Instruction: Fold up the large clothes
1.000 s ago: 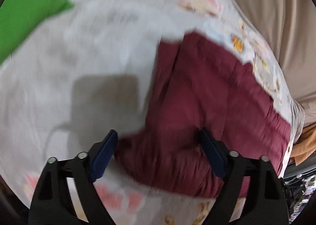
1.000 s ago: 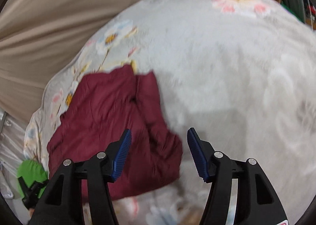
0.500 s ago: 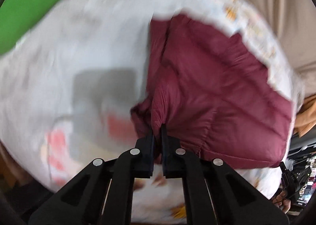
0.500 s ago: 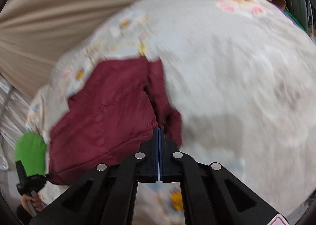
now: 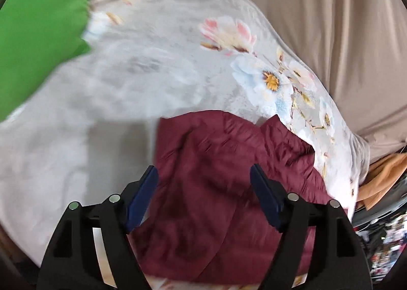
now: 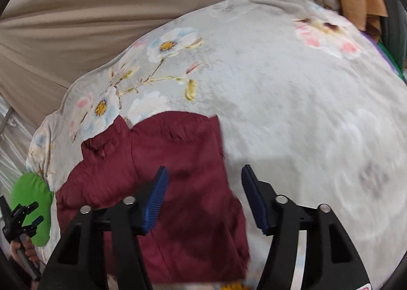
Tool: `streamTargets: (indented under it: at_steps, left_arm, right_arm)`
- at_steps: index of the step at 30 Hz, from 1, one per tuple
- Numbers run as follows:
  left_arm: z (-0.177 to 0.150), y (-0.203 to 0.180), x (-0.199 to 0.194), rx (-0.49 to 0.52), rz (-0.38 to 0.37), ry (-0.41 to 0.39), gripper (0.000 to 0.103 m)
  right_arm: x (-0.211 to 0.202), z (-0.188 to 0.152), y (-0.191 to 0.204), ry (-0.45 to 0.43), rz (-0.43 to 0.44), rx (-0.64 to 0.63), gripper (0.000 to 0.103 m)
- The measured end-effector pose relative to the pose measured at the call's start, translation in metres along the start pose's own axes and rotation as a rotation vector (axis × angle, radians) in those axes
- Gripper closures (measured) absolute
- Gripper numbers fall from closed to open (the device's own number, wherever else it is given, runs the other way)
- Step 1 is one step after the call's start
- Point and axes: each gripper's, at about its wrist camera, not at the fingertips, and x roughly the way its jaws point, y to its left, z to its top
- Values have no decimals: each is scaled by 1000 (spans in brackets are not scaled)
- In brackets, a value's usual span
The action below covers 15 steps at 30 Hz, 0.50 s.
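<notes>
One maroon jacket (image 5: 229, 201) folded on floral blanket (image 5: 152, 81), no containers

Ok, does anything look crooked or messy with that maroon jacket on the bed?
The maroon jacket lies folded on the floral blanket, but its far edge is uneven: one corner sticks out past a notch. Nothing looks spilled or damaged.

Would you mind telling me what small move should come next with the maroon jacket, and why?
Probably lower the left gripper onto the far edge of the maroon jacket and grip. Both the left and the right gripper have just opened and hold nothing, and the jacket lies only partly folded on the floral blanket.
</notes>
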Motion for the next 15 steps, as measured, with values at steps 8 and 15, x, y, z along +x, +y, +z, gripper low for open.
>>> streamTargets:
  at_steps: [8, 15]
  left_arm:
    - [15, -9, 70, 44, 19, 97, 103]
    - [66, -21, 30, 64, 6, -89, 103]
  right_arm:
    - [57, 10, 14, 59, 14, -17, 95]
    - [3, 64, 53, -223, 177, -45, 98]
